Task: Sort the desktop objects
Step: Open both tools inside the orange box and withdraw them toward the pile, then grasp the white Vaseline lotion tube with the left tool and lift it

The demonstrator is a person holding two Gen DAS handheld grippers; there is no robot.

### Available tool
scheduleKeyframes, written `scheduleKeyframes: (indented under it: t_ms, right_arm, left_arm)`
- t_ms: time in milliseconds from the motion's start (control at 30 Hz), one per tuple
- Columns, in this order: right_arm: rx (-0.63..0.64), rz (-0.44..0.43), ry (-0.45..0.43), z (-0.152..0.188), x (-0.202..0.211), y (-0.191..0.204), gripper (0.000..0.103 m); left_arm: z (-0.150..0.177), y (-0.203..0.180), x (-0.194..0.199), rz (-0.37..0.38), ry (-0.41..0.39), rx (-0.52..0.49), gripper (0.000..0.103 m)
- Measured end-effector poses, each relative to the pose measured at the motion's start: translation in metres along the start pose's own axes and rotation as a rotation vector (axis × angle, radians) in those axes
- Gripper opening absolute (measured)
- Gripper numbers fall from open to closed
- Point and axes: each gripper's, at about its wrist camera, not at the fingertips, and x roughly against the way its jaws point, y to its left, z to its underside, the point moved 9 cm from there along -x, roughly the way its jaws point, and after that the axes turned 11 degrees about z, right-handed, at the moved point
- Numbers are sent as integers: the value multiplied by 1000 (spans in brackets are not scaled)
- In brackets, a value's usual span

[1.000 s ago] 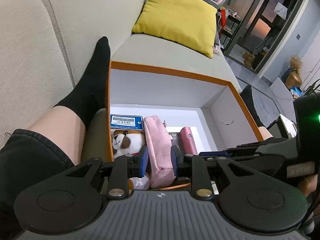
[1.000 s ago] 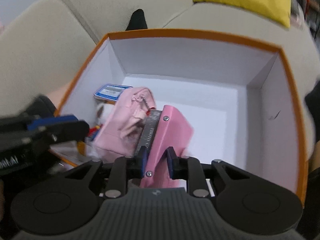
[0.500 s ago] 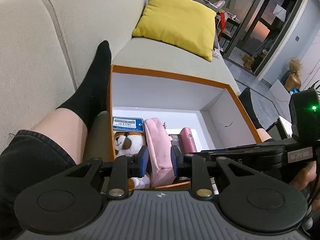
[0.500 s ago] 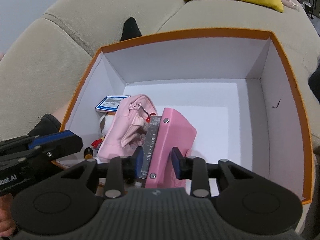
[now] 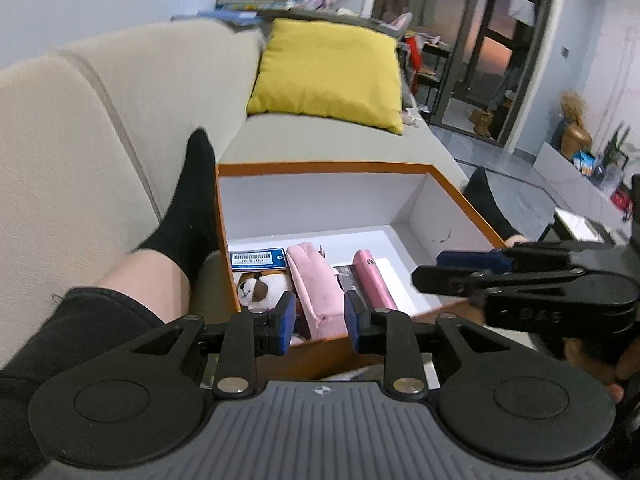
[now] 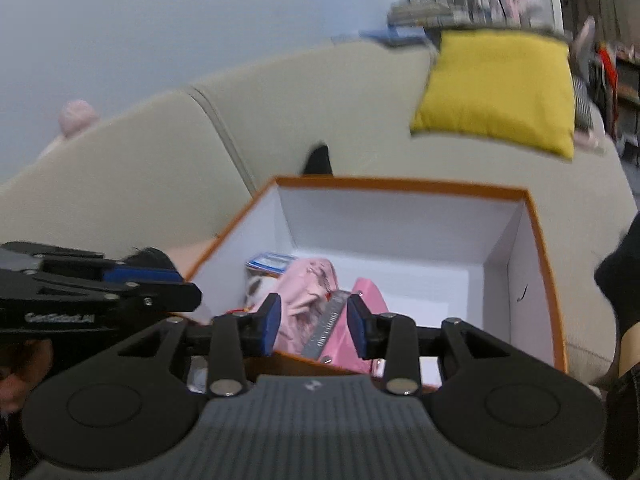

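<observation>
**Both tongs let go and pull back from the box**

Soft beige sofa holds my orange box, with a yellow pillow far behind it. My left tongs and right tongs have just been opening, and nothing is between their pads now. A moment ago they were low over the box; now both sit back at its near edge. The pink pouch and pink photo book lie side by side inside, near the toy dog and blue card. I think these things are put away.
</observation>
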Motion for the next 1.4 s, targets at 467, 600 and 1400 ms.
scheduleKeyframes:
  t_ms: [467,600,1400]
  right_arm:
    - [97,52,195,64,-21,10,29]
    - [96,61,235,76,-28,6,26]
    - [113,24,225,68,-40,31,27]
  left_arm:
    - [46,-32,-30,-12,169,-331,34]
    - [55,-34,-44,-28,221,-399,34]
    - [62,-11,-7,-118,110,-237,14]
